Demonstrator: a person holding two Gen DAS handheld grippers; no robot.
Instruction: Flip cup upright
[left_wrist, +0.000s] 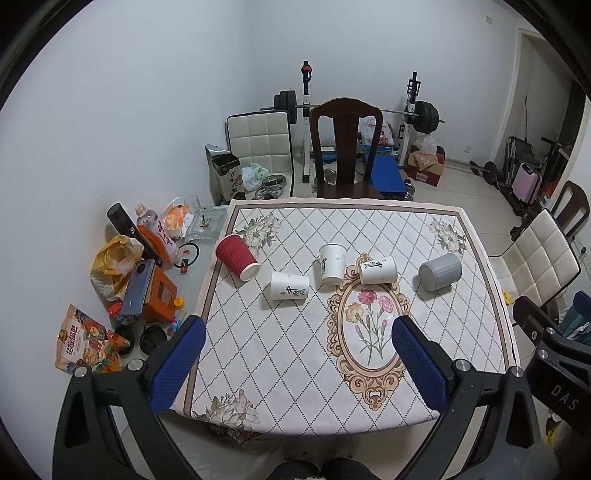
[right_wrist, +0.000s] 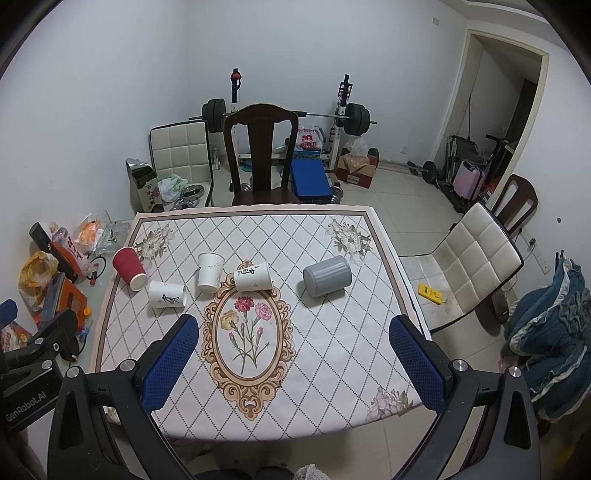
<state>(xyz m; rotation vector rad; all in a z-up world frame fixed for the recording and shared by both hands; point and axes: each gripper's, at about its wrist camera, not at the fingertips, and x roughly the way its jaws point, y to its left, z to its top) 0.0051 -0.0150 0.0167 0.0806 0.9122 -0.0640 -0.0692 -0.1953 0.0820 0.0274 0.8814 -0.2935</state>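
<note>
Here, five cups lie on their sides in a loose row across the far half of the bench (left_wrist: 295, 387), on its diamond-patterned cloth with an oval flower medallion. From the left: a red ribbed cup (left_wrist: 236, 256) near the cloth's left border, its white inside facing the camera; a white cup with black calligraphy (left_wrist: 289, 291) just beside it; a second white cup (left_wrist: 331, 264) with its open mouth pointing away; a third white cup (left_wrist: 377, 270) lying at the top of the medallion, close to the second — whether they touch I cannot tell; and a grey ribbed cup (left_wrist: 440, 271) well apart to the right, its closed base toward the camera.

The left gripper (left_wrist: 299, 354) hangs over the near part of the bench, jaws spread wide, nothing between them. The right gripper (right_wrist: 293, 354) does likewise, jaws spread and empty — both are well short of the cups.

A dark wooden chair (left_wrist: 345, 144) stands at the far edge of the bench, with a barbell rack (left_wrist: 354, 110) behind it.
</note>
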